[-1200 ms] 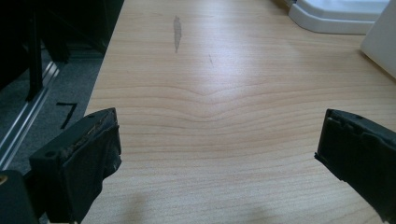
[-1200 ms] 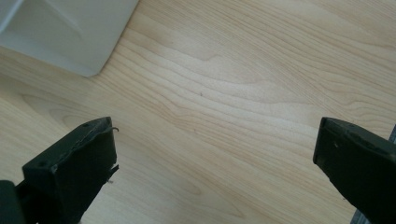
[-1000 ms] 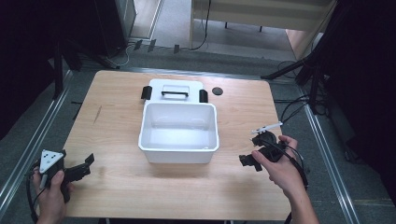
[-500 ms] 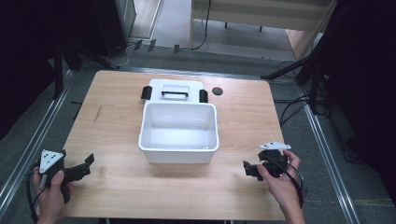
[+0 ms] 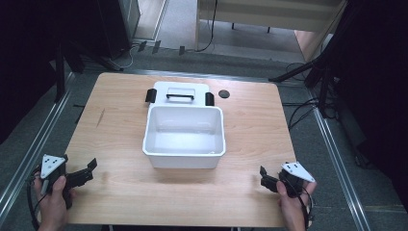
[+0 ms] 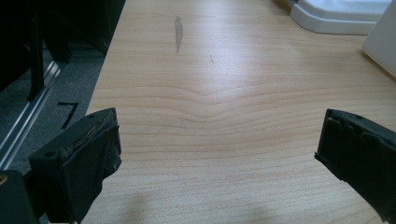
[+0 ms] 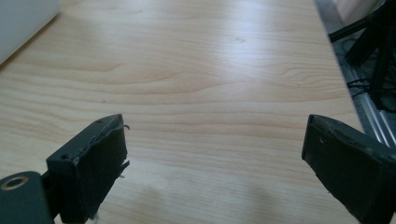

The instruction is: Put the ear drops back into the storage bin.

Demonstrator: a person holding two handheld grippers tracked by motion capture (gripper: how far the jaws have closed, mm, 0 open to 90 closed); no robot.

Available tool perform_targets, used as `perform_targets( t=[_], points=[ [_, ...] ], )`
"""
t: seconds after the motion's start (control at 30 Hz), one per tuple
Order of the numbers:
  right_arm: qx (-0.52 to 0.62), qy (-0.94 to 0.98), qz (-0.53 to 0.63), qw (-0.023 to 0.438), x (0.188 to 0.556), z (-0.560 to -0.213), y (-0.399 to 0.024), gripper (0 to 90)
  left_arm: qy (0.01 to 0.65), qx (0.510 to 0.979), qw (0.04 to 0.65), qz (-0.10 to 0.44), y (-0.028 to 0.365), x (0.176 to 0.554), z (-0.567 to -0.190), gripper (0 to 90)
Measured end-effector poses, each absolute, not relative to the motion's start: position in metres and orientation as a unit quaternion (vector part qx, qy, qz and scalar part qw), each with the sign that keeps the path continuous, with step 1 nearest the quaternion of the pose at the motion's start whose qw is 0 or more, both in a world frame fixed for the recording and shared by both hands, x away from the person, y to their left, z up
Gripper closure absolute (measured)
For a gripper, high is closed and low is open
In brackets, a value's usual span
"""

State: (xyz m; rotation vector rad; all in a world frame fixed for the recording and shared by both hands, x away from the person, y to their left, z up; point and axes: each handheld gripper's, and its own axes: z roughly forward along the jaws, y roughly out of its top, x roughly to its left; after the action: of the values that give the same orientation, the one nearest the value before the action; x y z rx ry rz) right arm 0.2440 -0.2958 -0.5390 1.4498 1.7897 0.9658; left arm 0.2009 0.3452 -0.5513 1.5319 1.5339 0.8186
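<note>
The right gripper is held low at the near right edge of the pale wooden table, its jaws wide and empty, though they have just been closing slightly. The left gripper is likewise held wide and empty at the near left edge. The white rectangular plastic tub is placed at the table's centre, forward and inward of both grippers (neither is clearly nearer), its long axis running across the table. Behind it, touching or nearly so, a white lid with a black handle is seen from above; in the left gripper view only an edge of the lid is caught.
</note>
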Motion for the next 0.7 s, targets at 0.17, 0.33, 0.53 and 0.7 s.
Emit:
perform_targets(
  t=[0.17, 0.33, 0.53, 0.7],
  points=[
    [0.567, 0.643, 0.389, 0.337, 0.241, -0.544, -0.310, 6.6, 0.605, 0.608, 0.399, 0.325, 0.344, 0.201, -0.551, 0.1],
    [0.581, 0.619, 0.408, 0.336, 0.240, -0.545, -0.315, 6.7, 0.607, 0.606, 0.399, 0.326, 0.344, 0.201, -0.551, 0.1],
    [0.571, 0.623, 0.408, 0.346, 0.239, -0.546, -0.311, 6.6, 0.612, 0.602, 0.396, 0.325, 0.344, 0.200, -0.551, 0.1],
    [0.571, 0.629, 0.403, 0.340, 0.241, -0.546, -0.310, 6.7, 0.616, 0.598, 0.397, 0.323, 0.345, 0.200, -0.551, 0.1]
  ],
)
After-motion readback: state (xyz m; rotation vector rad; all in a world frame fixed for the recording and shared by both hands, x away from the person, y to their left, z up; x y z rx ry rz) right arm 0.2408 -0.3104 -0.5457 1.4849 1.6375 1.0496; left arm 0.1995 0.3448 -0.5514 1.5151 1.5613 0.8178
